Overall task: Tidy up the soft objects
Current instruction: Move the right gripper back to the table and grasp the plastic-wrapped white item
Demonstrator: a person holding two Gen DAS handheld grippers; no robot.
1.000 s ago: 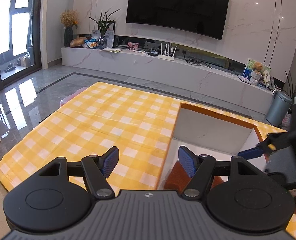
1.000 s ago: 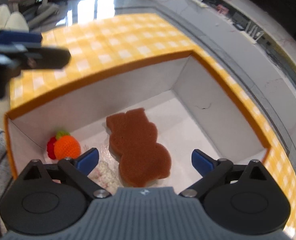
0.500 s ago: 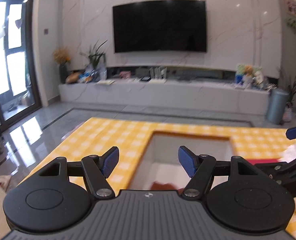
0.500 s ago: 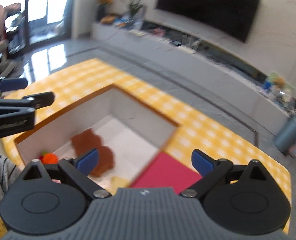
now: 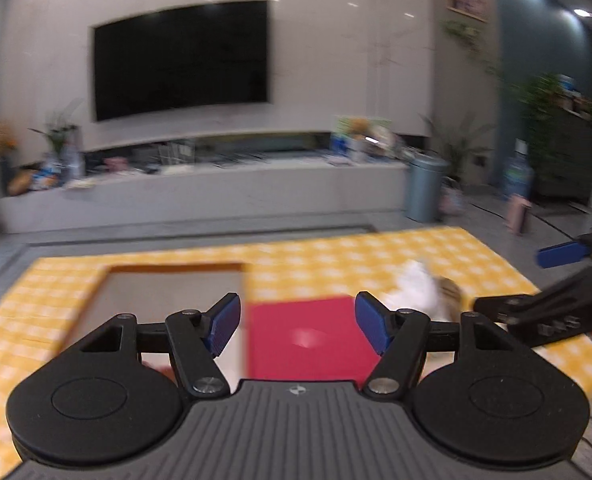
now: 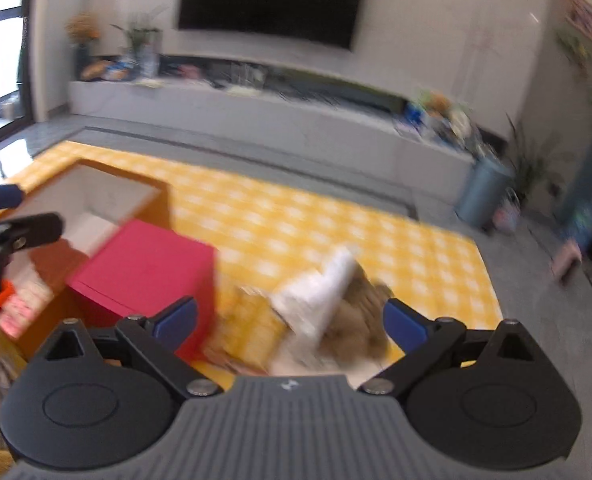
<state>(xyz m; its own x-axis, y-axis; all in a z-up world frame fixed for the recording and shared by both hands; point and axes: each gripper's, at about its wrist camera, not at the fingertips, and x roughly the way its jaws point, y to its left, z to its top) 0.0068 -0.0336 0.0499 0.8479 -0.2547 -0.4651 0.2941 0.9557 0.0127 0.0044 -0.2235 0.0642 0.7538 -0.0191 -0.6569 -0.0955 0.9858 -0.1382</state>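
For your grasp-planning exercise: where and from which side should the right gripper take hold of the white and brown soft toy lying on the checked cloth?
Grip the soft toy across its white upper part, coming from above. It lies on the checked cloth, clear of the red box, and the open right gripper already straddles it. Blur hides finer shape, so this is tentative.

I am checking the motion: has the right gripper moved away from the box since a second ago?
Yes. The right gripper was above the box; now the box lies at its left, and soft toys on the cloth are ahead.
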